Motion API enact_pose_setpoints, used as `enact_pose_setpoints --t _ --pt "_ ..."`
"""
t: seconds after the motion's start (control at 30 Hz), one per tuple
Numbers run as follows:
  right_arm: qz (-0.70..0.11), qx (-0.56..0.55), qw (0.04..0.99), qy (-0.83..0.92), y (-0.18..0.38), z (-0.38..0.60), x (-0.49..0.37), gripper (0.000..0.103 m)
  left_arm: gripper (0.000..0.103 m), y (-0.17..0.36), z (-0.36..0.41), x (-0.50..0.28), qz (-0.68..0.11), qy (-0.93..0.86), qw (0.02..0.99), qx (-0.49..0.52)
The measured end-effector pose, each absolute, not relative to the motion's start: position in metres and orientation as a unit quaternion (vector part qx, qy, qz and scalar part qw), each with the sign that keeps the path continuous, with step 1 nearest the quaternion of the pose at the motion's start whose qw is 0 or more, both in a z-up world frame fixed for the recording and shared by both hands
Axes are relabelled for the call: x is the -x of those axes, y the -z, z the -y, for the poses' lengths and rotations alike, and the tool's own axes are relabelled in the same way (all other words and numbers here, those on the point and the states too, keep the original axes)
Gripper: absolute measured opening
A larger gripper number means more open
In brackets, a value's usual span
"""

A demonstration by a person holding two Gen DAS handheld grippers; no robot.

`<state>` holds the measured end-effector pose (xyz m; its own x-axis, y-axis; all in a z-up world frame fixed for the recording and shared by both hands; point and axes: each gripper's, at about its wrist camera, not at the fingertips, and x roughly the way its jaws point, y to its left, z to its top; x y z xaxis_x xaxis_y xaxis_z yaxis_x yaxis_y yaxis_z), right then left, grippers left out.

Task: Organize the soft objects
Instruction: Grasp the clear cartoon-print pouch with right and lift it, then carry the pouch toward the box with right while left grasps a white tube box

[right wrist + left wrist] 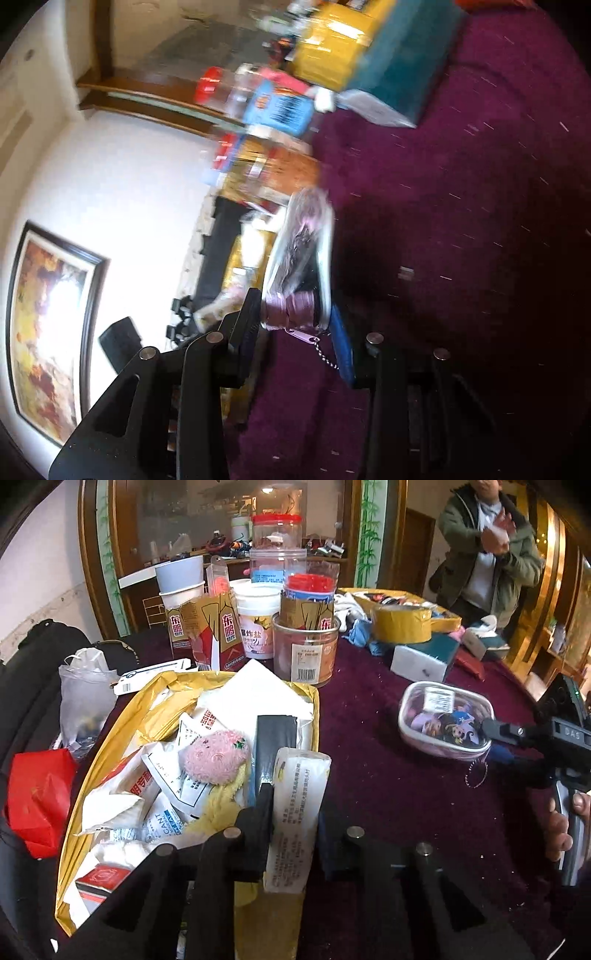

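Left tool [295,805] pinching white packet [295,812] at the yellow bag [110,716] rim, likely to drop it among the soft stuff inside, right tool [295,317] clamped on clear pouch [299,258], lifted off the desk [406,794] for the same trip.

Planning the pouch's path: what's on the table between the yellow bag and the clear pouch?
Only bare purple tablecloth, seen in the left wrist view, separates the yellow bag from the clear pouch.
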<state>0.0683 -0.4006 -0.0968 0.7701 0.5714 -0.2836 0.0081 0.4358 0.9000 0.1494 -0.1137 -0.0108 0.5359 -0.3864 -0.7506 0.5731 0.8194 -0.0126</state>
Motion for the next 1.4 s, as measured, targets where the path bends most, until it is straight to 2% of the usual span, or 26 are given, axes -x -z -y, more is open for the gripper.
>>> enact_pose_setpoints --t 0.33,0.47,0.63,0.7,0.73,0.77,0.97,1.2,1.23,1.3,1.4 --pt "-0.251 -0.512 0.775 -0.273 0.049 0.325 -0.119 0.037 0.021 -0.031 0.073 -0.134 -0.342 0.282 0.895 -0.053" --pt "-0.274 -0.513 0.768 -0.269 0.045 0.290 -0.159 0.037 0.021 -0.039 0.053 -0.139 -0.345 0.264 0.900 -0.040" --pt "-0.324 -0.368 0.840 -0.232 0.022 0.268 -0.153 0.037 0.021 -0.021 0.039 -0.146 -0.381 0.252 0.889 -0.033" --pt "-0.342 -0.326 0.853 -0.222 0.020 0.272 -0.132 0.050 0.021 -0.020 0.034 -0.140 -0.375 0.259 0.889 -0.033" --pt "-0.355 -0.322 0.849 -0.221 0.023 0.278 -0.121 0.062 0.021 -0.019 0.031 -0.136 -0.372 0.262 0.890 -0.031" --pt "-0.368 -0.323 0.846 -0.213 0.026 0.283 -0.112 0.069 0.021 -0.019 0.029 -0.134 -0.371 0.266 0.889 -0.028" --pt "-0.449 -0.265 0.836 -0.170 0.047 0.274 -0.066 0.071 0.021 -0.019 0.030 -0.102 -0.358 0.314 0.879 -0.025" --pt "-0.444 -0.142 0.860 -0.207 0.057 0.219 -0.059 0.072 0.021 -0.007 0.010 -0.060 -0.378 0.342 0.860 -0.004" --pt "-0.442 -0.123 0.866 -0.200 0.060 0.215 -0.061 0.073 0.021 -0.006 0.004 -0.056 -0.381 0.341 0.859 0.003" --pt "-0.447 -0.100 0.864 -0.209 0.064 0.204 -0.066 0.084 0.021 -0.004 -0.006 -0.048 -0.386 0.338 0.858 0.011" --pt "-0.450 -0.093 0.860 -0.222 0.066 0.195 -0.068 0.087 0.021 0.000 -0.018 -0.037 -0.392 0.336 0.856 0.020"
